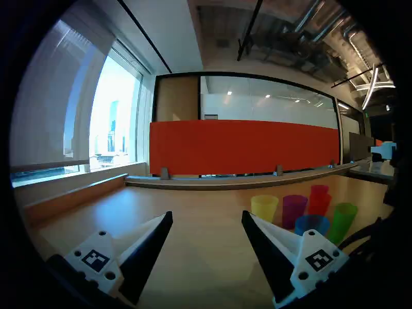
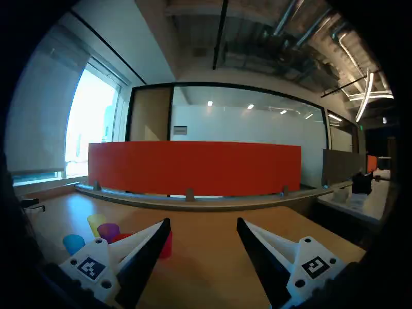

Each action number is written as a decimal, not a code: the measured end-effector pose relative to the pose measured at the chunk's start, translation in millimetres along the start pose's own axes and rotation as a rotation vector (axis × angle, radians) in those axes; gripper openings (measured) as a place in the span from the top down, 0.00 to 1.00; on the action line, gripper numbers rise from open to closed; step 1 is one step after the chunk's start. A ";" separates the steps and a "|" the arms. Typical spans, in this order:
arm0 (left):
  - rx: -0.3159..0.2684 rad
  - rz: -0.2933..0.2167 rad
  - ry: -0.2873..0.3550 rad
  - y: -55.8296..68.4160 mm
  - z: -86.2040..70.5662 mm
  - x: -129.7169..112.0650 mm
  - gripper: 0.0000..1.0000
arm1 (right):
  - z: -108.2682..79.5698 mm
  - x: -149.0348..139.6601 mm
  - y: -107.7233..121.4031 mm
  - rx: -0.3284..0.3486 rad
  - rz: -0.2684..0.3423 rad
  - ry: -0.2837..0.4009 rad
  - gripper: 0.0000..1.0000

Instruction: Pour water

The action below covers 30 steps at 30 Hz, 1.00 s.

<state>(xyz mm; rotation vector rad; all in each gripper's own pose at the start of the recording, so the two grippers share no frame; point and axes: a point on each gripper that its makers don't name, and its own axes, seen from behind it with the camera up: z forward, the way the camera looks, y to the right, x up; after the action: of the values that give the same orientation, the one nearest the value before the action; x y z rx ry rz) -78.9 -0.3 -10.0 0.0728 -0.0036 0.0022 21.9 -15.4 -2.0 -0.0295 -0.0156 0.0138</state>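
Observation:
Several coloured plastic cups stand on the wooden table (image 1: 206,206). In the left gripper view a yellow cup (image 1: 264,207), a purple cup (image 1: 294,210), a red cup (image 1: 319,201), a blue cup (image 1: 311,225) and a green cup (image 1: 343,221) cluster ahead to the right of my left gripper (image 1: 207,219). That gripper is open with nothing between its fingers. In the right gripper view the yellow cup (image 2: 96,223), purple cup (image 2: 108,232), blue cup (image 2: 73,243) and red cup (image 2: 166,244) sit by the left finger of my right gripper (image 2: 203,223), which is open and holds nothing.
An orange partition (image 1: 242,146) runs along the far edge of the table, with a glass wall behind it. A bright window (image 1: 110,123) and a wooden ledge (image 1: 72,198) lie to the left. A neighbouring desk (image 2: 360,201) with items stands to the right.

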 end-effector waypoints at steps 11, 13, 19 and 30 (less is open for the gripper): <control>0.000 0.000 0.000 0.8 0.5 0.6 0.00 | -3.6 -16.5 2.5 0.022 0.025 0.038 0.00; 0.000 0.000 0.000 0.9 0.6 0.6 0.00 | -4.4 -20.4 4.3 0.021 0.029 0.044 0.00; 0.000 0.000 0.000 0.5 0.6 0.8 0.00 | -5.9 -33.5 10.6 0.020 0.039 0.052 0.00; 0.000 0.000 0.000 0.5 0.5 0.6 0.00 | -3.3 -55.8 23.0 0.001 0.038 0.033 0.00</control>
<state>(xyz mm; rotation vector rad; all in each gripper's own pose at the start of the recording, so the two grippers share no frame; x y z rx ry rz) -78.3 0.1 -9.5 0.0725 -0.0038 0.0023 -34.1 6.8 -6.9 -0.0292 0.0182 0.0515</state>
